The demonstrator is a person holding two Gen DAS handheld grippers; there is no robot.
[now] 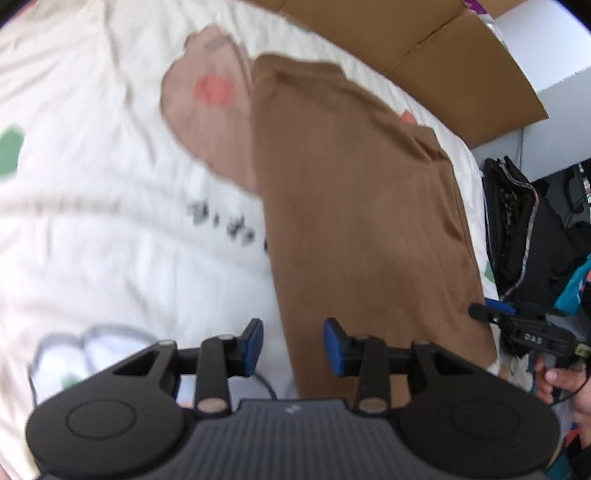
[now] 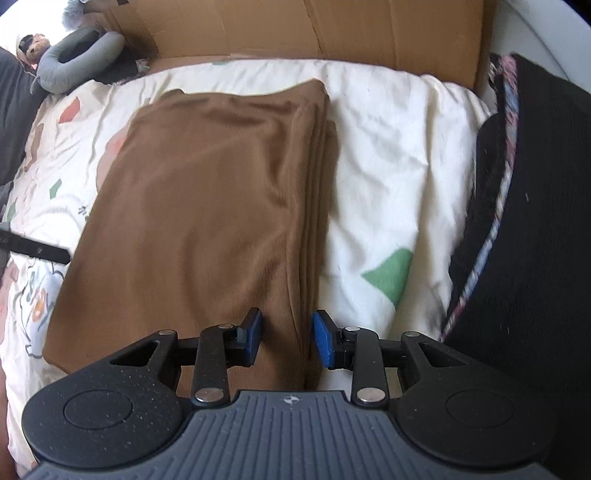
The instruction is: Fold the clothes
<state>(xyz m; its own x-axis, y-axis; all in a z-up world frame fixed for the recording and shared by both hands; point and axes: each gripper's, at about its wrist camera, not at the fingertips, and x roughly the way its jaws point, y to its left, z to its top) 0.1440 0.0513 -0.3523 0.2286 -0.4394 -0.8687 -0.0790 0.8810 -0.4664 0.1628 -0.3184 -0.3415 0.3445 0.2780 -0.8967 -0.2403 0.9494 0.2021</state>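
Lying folded mid-frame on bed [image 2: 388,155]: brown cloth [image 2: 207,206]. Left tool [image 1: 293,347] and right tool [image 2: 286,341] both released, nothing between pads.

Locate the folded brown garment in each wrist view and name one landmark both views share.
Left wrist: the brown garment runs from upper centre down to the lower right, right of the blurred printed sheet.
Right wrist: brown garment fills the centre-left, stacked fold edges on its right.
Shared landmark: the cardboard box beyond the bed.
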